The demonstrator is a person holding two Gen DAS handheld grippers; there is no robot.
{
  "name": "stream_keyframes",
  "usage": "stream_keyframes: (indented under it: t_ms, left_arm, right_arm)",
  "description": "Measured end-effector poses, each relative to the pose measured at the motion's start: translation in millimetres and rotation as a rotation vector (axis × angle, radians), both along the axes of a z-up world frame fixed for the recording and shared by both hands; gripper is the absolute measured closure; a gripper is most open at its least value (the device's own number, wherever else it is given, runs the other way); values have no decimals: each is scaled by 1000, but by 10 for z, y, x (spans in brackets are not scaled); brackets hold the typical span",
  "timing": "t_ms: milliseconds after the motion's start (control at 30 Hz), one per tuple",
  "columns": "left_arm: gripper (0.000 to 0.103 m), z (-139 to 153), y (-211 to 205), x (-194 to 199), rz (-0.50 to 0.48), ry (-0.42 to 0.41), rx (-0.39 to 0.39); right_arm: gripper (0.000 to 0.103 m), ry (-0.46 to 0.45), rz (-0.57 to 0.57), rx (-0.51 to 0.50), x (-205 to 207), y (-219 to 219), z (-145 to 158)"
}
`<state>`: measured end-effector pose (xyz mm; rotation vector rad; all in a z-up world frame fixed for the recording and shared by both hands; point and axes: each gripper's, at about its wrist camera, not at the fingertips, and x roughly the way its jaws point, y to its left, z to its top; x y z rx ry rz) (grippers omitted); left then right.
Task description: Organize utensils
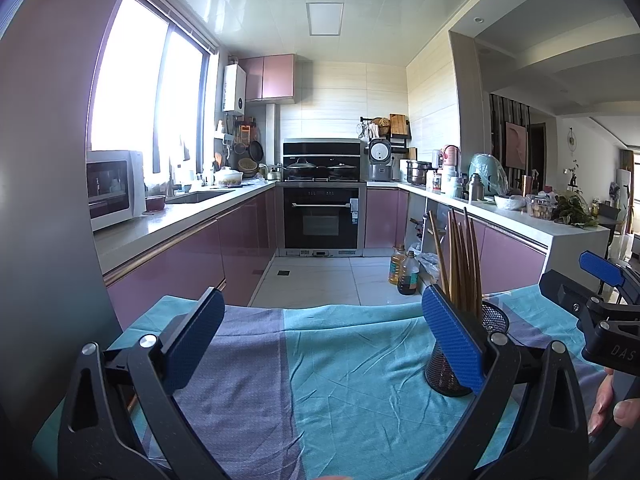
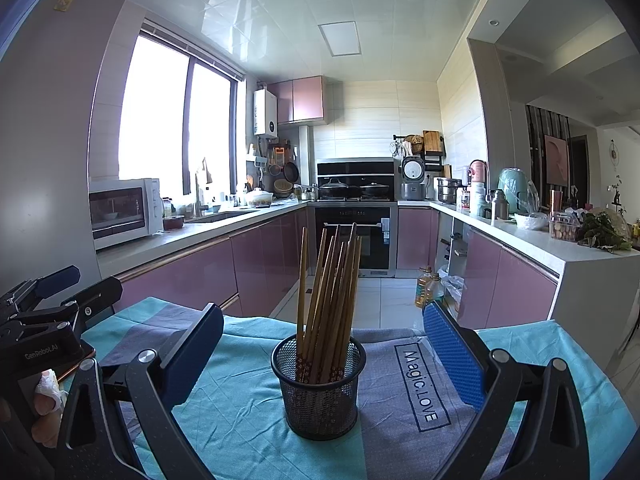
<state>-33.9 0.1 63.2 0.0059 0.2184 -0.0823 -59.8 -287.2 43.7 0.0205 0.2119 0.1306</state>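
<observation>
A black mesh holder [image 2: 319, 390] stands upright on the teal and grey cloth [image 2: 240, 408], with several brown chopsticks [image 2: 328, 304] standing in it. My right gripper [image 2: 320, 344] is open and empty, its blue pads [image 2: 454, 354] either side of the holder, which sits a little ahead between them. In the left wrist view the holder [image 1: 490, 322] with chopsticks [image 1: 460, 268] shows partly hidden behind the right finger. My left gripper [image 1: 320, 340] is open and empty over bare cloth [image 1: 352, 380], left of the holder.
The cloth-covered table ends ahead at a tiled floor [image 2: 392, 304] with oil bottles [image 2: 426, 286]. Purple kitchen cabinets [image 2: 192, 276] line both sides, an oven [image 2: 354, 236] at the back. The other gripper shows at each view's edge [image 1: 600, 308].
</observation>
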Motion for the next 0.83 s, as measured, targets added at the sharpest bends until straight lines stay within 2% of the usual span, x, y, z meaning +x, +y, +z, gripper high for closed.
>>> stream_keyframes:
  t_ms: [567, 733, 833]
  left_arm:
    - [6, 0, -4, 21, 8, 4, 28]
    - [6, -71, 30, 120, 5, 60, 26]
    - [6, -133, 56, 197, 18, 89, 32]
  right_arm:
    - [6, 10, 1, -1, 3, -39, -33]
    - [6, 89, -48, -14, 125, -283, -183]
    - [6, 203, -117, -61, 304, -525, -390]
